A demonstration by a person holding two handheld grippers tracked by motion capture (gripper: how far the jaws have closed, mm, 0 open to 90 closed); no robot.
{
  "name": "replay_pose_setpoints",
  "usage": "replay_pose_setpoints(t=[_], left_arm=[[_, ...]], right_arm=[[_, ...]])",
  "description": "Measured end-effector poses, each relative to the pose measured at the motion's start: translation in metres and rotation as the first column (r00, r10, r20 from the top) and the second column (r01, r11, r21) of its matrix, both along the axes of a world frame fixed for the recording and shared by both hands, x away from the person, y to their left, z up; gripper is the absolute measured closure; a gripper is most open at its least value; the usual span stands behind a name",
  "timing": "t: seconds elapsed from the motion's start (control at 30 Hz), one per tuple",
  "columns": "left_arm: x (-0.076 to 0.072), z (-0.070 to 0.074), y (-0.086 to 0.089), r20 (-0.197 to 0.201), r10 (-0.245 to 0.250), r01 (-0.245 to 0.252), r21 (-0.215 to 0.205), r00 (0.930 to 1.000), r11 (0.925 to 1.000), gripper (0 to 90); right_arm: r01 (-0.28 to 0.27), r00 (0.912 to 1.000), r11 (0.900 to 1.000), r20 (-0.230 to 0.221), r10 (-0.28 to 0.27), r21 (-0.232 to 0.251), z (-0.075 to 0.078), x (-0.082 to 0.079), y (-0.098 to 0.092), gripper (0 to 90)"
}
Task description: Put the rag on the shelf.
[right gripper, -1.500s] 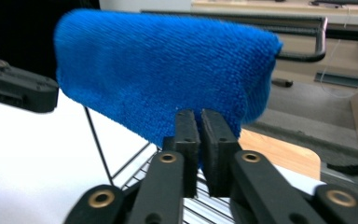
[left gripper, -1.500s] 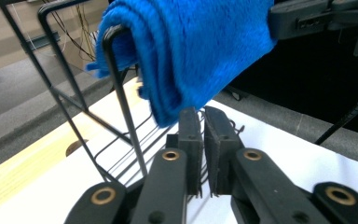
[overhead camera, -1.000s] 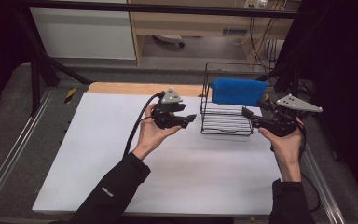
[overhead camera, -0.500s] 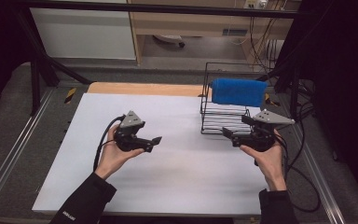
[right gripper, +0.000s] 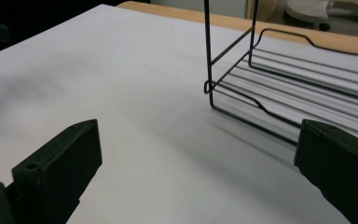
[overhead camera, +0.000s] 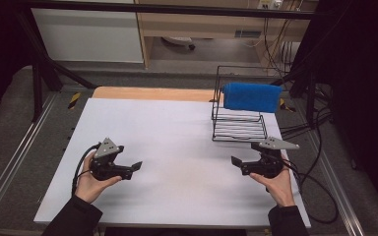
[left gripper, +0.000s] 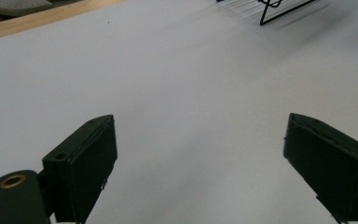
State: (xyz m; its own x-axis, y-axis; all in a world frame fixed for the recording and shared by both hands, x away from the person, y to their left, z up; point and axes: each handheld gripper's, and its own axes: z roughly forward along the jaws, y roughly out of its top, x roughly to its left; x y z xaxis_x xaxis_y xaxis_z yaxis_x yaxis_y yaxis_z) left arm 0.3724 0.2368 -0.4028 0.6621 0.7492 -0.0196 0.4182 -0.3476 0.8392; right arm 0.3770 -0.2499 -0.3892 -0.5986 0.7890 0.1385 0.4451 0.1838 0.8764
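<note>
A blue towel (overhead camera: 252,97) hangs folded over the top rail of a black wire rack (overhead camera: 238,129) that stands at the far right of the white table (overhead camera: 177,123). The towel's long axis runs left to right across the high view, along the rail, and its soft, nubby cloth drapes down both sides as a rounded oblong. The rack is thin bent wire: upright posts at the corners and a low shelf of parallel rods, through which the white surface shows in the right gripper view, where the nearest corner post (right gripper: 208,51) rises straight up. The left gripper (overhead camera: 137,167) is held low over the near left part of the table, its jaws spread wide after just opening, with only bare tabletop between them. The right gripper (overhead camera: 236,162) sits low at the near right, just in front of the rack, its jaws likewise spread after just opening and gripping nothing. Both point roughly inward toward each other. The table top is smooth and matte, with a strip of pale wood (overhead camera: 152,93) showing along its far edge. Black cables (overhead camera: 320,187) trail off the right side, and a metal rail (overhead camera: 10,167) runs along the floor at the left. Between the grippers and the rack lies open surface.
</note>
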Motion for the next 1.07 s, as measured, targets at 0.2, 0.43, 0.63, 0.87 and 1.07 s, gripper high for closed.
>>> replay_pose_setpoints(t=[0.2, 0.43, 0.63, 0.87, 1.07], left_arm=[[-0.008, -0.021, 0.019, -0.016, 0.015, -0.016, -0.015, 0.9998, 0.9998, 11.3], [-0.014, -0.03, 0.031, -0.024, 0.019, -0.02, -0.026, 0.9995, 0.9995, 10.6], [-0.017, -0.038, 0.032, -0.035, 0.011, -0.012, -0.02, 0.9993, 0.9997, 10.1], [-0.018, -0.042, 0.033, -0.045, 0.01, -0.01, -0.003, 0.9989, 0.9999, 9.8], [-0.019, -0.042, 0.032, -0.041, 0.009, -0.01, -0.009, 0.9991, 0.9999, 9.8]], right_arm=[[-0.019, 0.9996, 1.0, -0.023, 0.019, 0.003, -0.017, -0.007, -0.004, 0.8], [-0.035, 0.9968, 0.999, -0.071, 0.035, 0.009, -0.039, -0.017, -0.015, 0.7], [-0.057, 0.9937, 0.998, -0.096, 0.058, 0.01, -0.052, -0.023, -0.024, 0.7], [-0.076, 0.992, 0.997, -0.104, 0.073, -0.026, -0.058, -0.023, -0.022, 0.7], [-0.074, 0.9919, 0.997, -0.106, 0.07, -0.031, -0.058, -0.023, -0.022, 0.7]])
